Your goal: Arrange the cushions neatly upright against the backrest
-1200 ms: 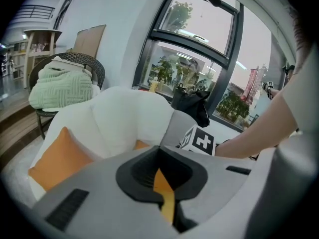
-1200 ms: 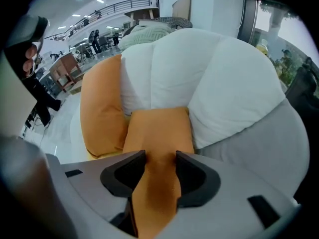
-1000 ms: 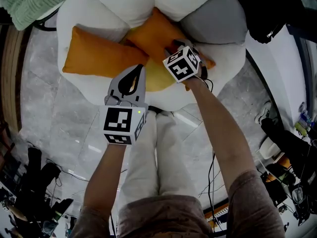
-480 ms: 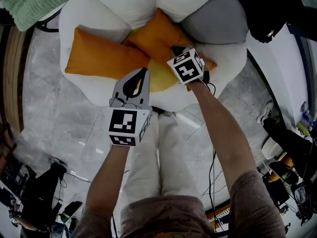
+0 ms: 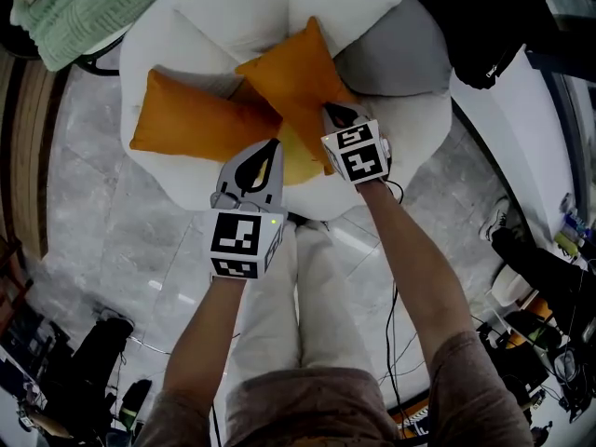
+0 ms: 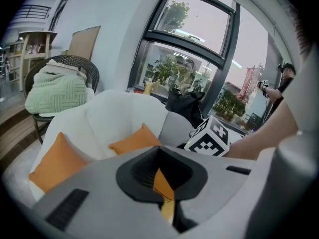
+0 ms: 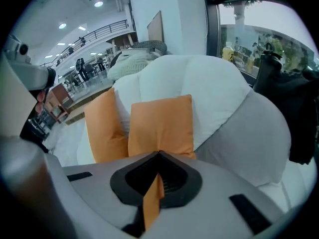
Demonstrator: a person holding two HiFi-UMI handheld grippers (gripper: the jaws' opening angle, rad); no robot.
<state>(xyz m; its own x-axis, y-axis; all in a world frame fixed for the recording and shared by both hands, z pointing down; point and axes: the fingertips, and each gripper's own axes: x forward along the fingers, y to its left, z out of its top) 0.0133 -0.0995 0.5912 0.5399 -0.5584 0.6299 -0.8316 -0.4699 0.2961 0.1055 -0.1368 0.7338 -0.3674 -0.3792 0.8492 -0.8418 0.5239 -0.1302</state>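
Observation:
On the white sofa (image 5: pixel 223 17), one orange cushion (image 5: pixel 200 119) lies flat at the left. A second orange cushion (image 5: pixel 289 73) leans tilted toward the backrest, and in the right gripper view this cushion (image 7: pixel 162 126) stands nearly upright. My right gripper (image 5: pixel 333 117) is shut on its lower edge, with orange fabric pinched between the jaws (image 7: pixel 153 193). A yellow cushion (image 5: pixel 296 156) lies beneath it on the seat front. A grey cushion (image 5: pixel 391 54) rests at the right. My left gripper (image 5: pixel 272 147) hovers at the yellow cushion's edge, jaws together, holding nothing that I can see.
A green knitted blanket (image 5: pixel 79 7) lies on a wicker chair (image 6: pixel 65 63) left of the sofa. A black bag (image 5: pixel 480 26) sits beside the sofa's right side. The person's white-trousered legs (image 5: pixel 298 277) stand against the seat front on a marble floor.
The right gripper has closed on the middle orange cushion's edge and tipped the cushion up toward the backrest. The left gripper has stayed near the yellow cushion.

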